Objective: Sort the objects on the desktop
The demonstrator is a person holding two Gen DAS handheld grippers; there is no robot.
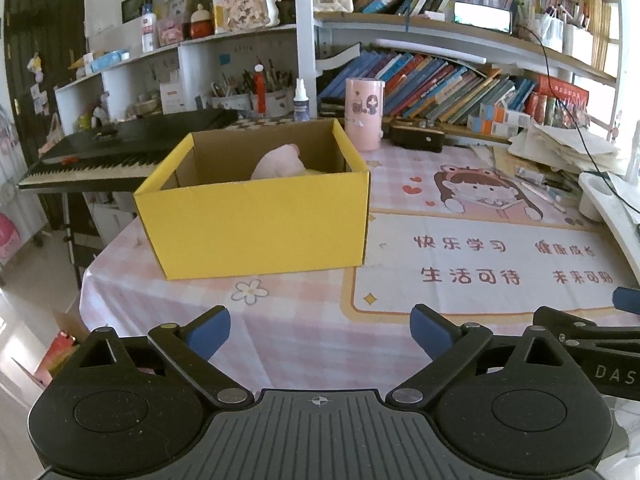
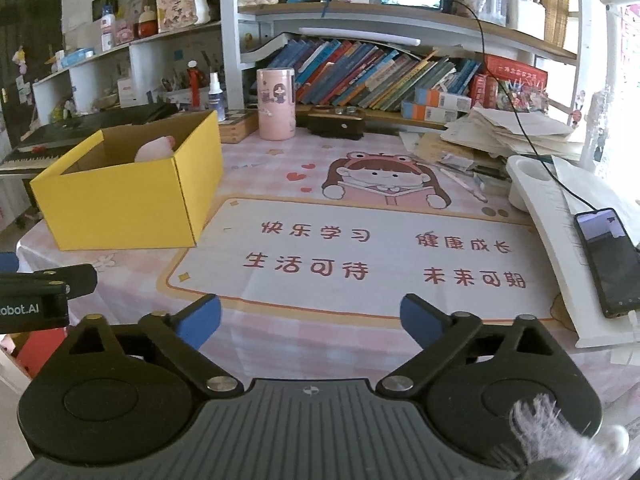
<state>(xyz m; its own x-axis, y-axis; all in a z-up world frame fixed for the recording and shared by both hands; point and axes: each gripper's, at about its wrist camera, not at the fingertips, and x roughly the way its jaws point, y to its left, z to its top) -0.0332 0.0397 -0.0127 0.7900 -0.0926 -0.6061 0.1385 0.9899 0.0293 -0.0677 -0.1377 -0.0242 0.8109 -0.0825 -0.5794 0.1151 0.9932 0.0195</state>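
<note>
A yellow cardboard box (image 1: pixel 256 220) stands open on the pink checked table cover; it also shows at the left in the right wrist view (image 2: pixel 120 208). A pink soft object (image 1: pixel 278 164) lies inside it, also seen in the right wrist view (image 2: pixel 154 149). My left gripper (image 1: pixel 320 334) is open and empty, low over the table in front of the box. My right gripper (image 2: pixel 310 320) is open and empty, over the printed mat to the right of the box. Each gripper shows at the edge of the other's view.
A pink cylinder (image 2: pixel 276 104), a spray bottle (image 2: pixel 215 94) and a dark case (image 2: pixel 336 120) stand at the back. Loose papers (image 2: pixel 508 132), a white stand (image 2: pixel 560 240) and a phone (image 2: pixel 608 256) lie at right. A keyboard (image 1: pixel 120 152) is left of the table.
</note>
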